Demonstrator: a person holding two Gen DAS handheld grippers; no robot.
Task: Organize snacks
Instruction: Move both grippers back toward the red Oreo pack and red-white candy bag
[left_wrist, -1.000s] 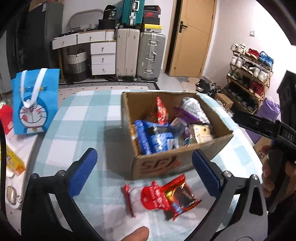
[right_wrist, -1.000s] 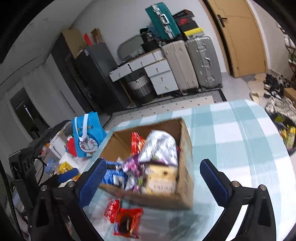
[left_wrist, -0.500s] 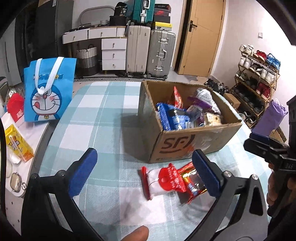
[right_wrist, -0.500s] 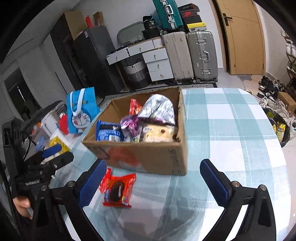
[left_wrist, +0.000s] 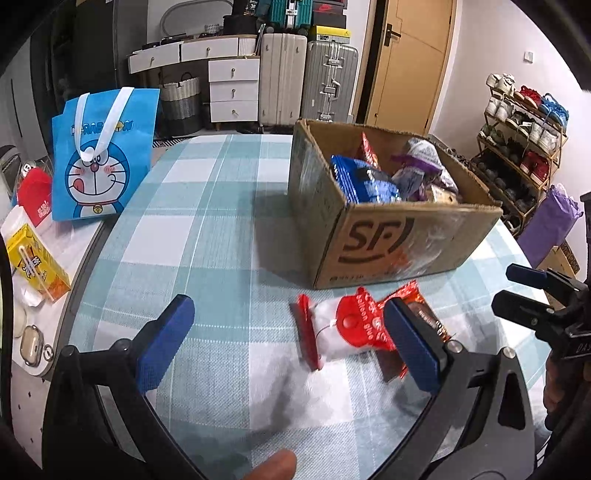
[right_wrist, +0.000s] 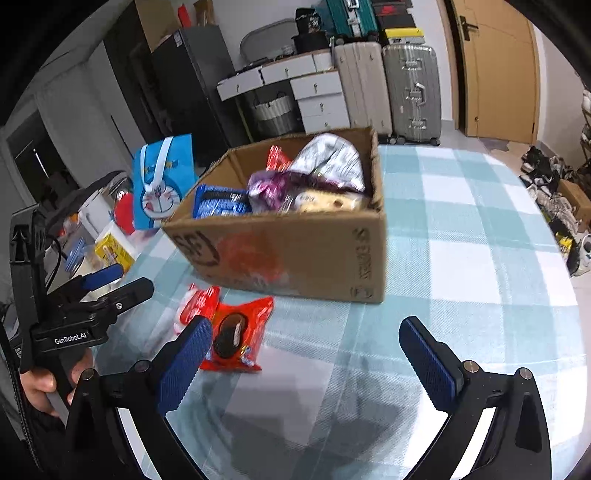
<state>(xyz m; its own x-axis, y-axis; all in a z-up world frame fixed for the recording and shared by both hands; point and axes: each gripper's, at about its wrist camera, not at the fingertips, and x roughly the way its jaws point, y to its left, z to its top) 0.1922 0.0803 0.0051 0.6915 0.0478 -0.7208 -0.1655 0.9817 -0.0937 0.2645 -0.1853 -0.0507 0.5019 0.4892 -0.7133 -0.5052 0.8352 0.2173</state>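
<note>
Hovering with jaws spread, your left gripper (left_wrist: 288, 341) and right gripper (right_wrist: 303, 358) flank two loose red foil snack packets (left_wrist: 364, 326), empty. They lie just beside the brown cardboard box (left_wrist: 406, 240), probably the next picks.

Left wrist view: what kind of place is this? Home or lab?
Most likely a lived-in home, perhaps an entry or dining area: a shoe rack full of shoes by the wall, suitcases stacked beside a wooden door, and a table with a checked cloth.
</note>
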